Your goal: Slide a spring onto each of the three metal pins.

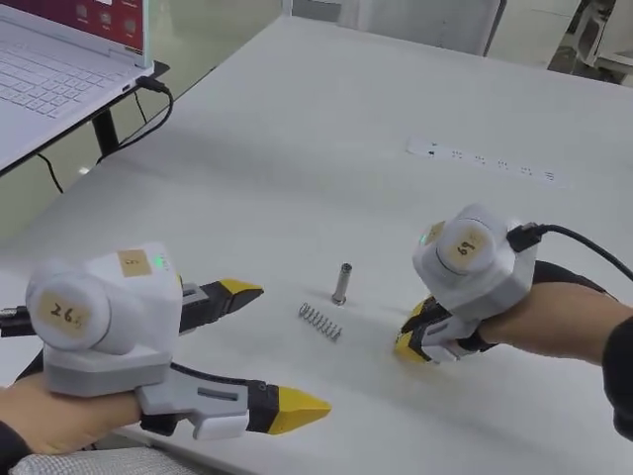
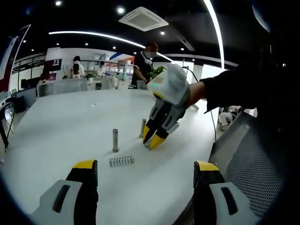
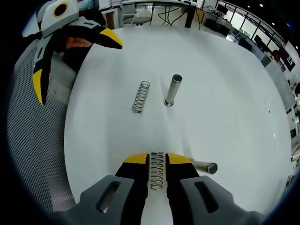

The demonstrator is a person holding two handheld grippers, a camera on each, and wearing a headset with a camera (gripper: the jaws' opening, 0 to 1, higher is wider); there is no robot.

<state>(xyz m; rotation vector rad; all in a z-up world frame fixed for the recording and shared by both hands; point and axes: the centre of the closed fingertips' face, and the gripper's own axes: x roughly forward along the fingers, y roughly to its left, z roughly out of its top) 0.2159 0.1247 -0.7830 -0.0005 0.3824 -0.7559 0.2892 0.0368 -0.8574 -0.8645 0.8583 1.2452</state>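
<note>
1. Two yellow-tipped jaws of the left gripper are spread wide apart and hold nothing. It hovers over the near edge of the white table, pointing towards the middle.
2. One loose spring lies flat on the table ahead of the left gripper. It is between the two grippers and touches neither.
3. Just behind that spring an upright pin stands on its base, near the spring but apart from it, with nothing on its shaft.
4. The right gripper has its jaws drawn close together, pinching a second spring that runs lengthwise between them. In the head view its tips point down at the table, right of the upright pin.
5. A second pin is just beside the right gripper's right-hand jaw. In the left gripper view it stands upright, close to the gripper's tips. Whether it touches the jaw I cannot tell.
6. Around the work, an open laptop sits at the far left with a black cable plugged into its side.
7. A white power strip lies far back on the right, well apart from the pins.
8. Several people are at the far side of the room in the left gripper view
</note>
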